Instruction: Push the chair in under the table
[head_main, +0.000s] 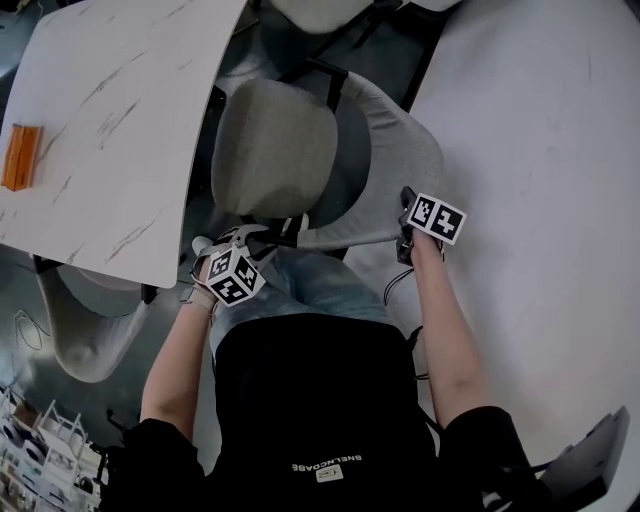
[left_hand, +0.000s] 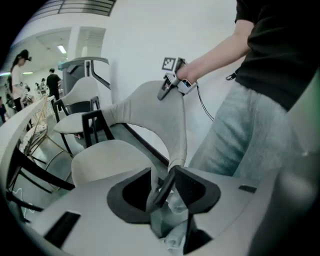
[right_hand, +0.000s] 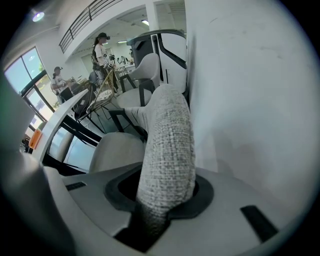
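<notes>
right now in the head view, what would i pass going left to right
orange rectangular block → left tongs → right tongs → plain white table

My head view is dim and greyish. Both my gripper views bulge fisheye with black corners; a ceiling lamp (right_hand: 37, 16) glares upper left, and everything nearest the lens is blurred.

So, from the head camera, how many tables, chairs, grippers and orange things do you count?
table: 2
chair: 3
gripper: 2
orange block: 1
Total: 8
</notes>
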